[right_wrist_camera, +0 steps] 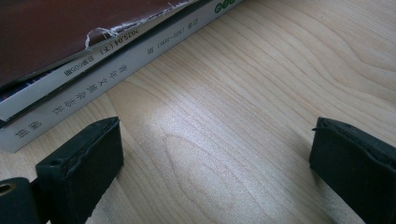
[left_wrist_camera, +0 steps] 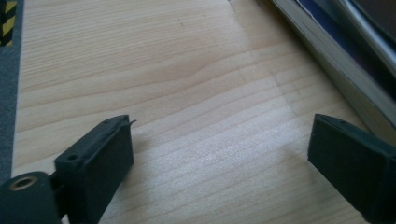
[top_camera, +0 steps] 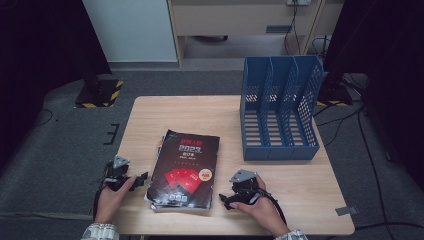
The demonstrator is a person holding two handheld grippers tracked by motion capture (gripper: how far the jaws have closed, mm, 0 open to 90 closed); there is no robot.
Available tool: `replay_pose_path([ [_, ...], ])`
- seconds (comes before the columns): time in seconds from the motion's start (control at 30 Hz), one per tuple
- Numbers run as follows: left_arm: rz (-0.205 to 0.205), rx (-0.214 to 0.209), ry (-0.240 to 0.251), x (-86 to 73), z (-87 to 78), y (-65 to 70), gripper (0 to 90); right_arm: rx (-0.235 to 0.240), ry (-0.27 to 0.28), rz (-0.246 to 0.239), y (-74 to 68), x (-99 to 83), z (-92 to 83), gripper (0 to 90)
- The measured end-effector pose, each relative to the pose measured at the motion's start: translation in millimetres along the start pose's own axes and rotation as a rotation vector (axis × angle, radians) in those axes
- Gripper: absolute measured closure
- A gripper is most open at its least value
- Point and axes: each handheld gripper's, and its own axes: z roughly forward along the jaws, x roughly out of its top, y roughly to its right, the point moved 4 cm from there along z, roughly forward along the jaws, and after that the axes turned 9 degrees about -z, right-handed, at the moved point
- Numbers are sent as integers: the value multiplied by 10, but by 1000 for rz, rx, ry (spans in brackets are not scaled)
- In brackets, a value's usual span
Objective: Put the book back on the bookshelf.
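Observation:
A stack of magazines (top_camera: 185,170) with a dark cover and red print lies on the wooden table (top_camera: 300,185), front and centre. My left gripper (top_camera: 141,179) rests low on the table just left of the stack, jaws wide open over bare wood, and the stack's page edges (left_wrist_camera: 336,60) run along the upper right of the left gripper view. My right gripper (top_camera: 226,201) sits just right of the stack, open too, nothing between its jaws. In the right gripper view the magazines' white spines (right_wrist_camera: 107,70) lie at the upper left, the top cover torn at its edge.
A blue three-slot file holder (top_camera: 279,110) stands upright at the table's back right. A small grey tag (top_camera: 346,210) lies near the front right corner. Grey carpet, cables and a yellow-black striped stand base (top_camera: 102,92) surround the table.

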Motion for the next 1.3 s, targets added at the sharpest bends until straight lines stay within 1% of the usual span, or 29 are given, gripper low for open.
replay_pose_path([
  [0.1, -13, 8, 21, 25, -48, -13, 96, -8, 1, 5, -3, 5, 5, 33],
  [0.13, -23, 16, 32, 37, -76, -23, 132, -10, 2, 7, -4, 8, 9, 37],
  [0.17, -39, 16, 49, 53, -110, -28, 132, -10, 2, 7, -4, 8, 9, 37],
  [0.2, -56, 1, 81, 82, -186, -17, 177, -13, 4, 6, -3, 10, 10, 42],
  [0.23, -56, 1, 81, 82, -186, -17, 180, -13, 4, 6, -3, 10, 10, 42],
  [0.27, -57, -14, 113, 105, -264, 20, 195, -12, 7, 5, -5, 11, 5, 63],
  [0.3, -57, -14, 113, 105, -264, 20, 208, -12, 7, 5, -5, 11, 5, 63],
  [0.33, -58, -27, 133, 121, -317, 56, 228, -9, 12, 6, -2, 14, -5, 107],
  [0.37, -56, -36, 146, 131, -347, 80, 228, -9, 12, 6, -2, 14, -5, 107],
  [0.4, -48, -49, 165, 144, -395, 124, 238, -8, 14, 2, 1, 18, -12, 142],
  [0.43, -32, -56, 184, 154, -459, 175, 269, -8, 27, -8, -3, 39, -32, 187],
  [0.47, -31, -72, 196, 155, -490, 215, 281, -7, 39, -15, -6, 57, -43, 210],
  [0.53, -21, -83, 207, 156, -528, 255, 306, -2, 51, -14, -12, 77, -62, 235],
  [0.6, -7, -96, 213, 153, -562, 312, 339, 4, 89, -3, -24, 125, -100, 276],
  [0.67, 25, -115, 201, 139, -567, 405, 389, -8, 123, -10, -42, 171, -129, 357],
  [0.7, 25, -115, 201, 139, -567, 405, 397, -8, 123, -10, -42, 171, -129, 357],
  [0.77, 48, -127, 178, 117, -541, 474, 425, -4, 153, -11, -78, 213, -144, 434],
  [0.87, 64, -149, 167, 102, -526, 528, 475, 6, 184, 10, -119, 271, -150, 464],
  [0.93, 92, -157, 162, 93, -520, 584, 493, 13, 194, 15, -133, 292, -148, 465],
  [0.97, 100, -164, 161, 85, -523, 621, 517, 40, 210, 21, -153, 337, -147, 445],
  [1.0, 100, -164, 161, 85, -523, 621, 522, 40, 210, 21, -153, 337, -147, 445],
  [1.03, 107, -169, 156, 76, -522, 640, 522, 62, 225, 36, -156, 368, -150, 430],
  [1.07, 126, -166, 142, 56, -503, 664, 523, 70, 256, 39, -139, 462, -162, 370],
  [1.1, 126, -166, 142, 56, -503, 664, 523, 70, 256, 39, -139, 462, -162, 370],
  [1.13, 130, -155, 133, 47, -488, 667, 523, 79, 262, 36, -90, 561, -138, 308],
  [1.17, 114, -156, 125, 37, -465, 654, 523, 77, 263, 37, -52, 624, -111, 282],
  [1.2, 114, -156, 125, 37, -465, 654, 524, 85, 255, 40, -17, 686, -75, 255],
  [1.23, 105, -159, 121, 30, -456, 648, 524, 85, 255, 40, -17, 686, -75, 255],
  [1.3, 104, -147, 100, 7, -434, 641, 526, 87, 228, 51, 55, 773, 12, 210],
])
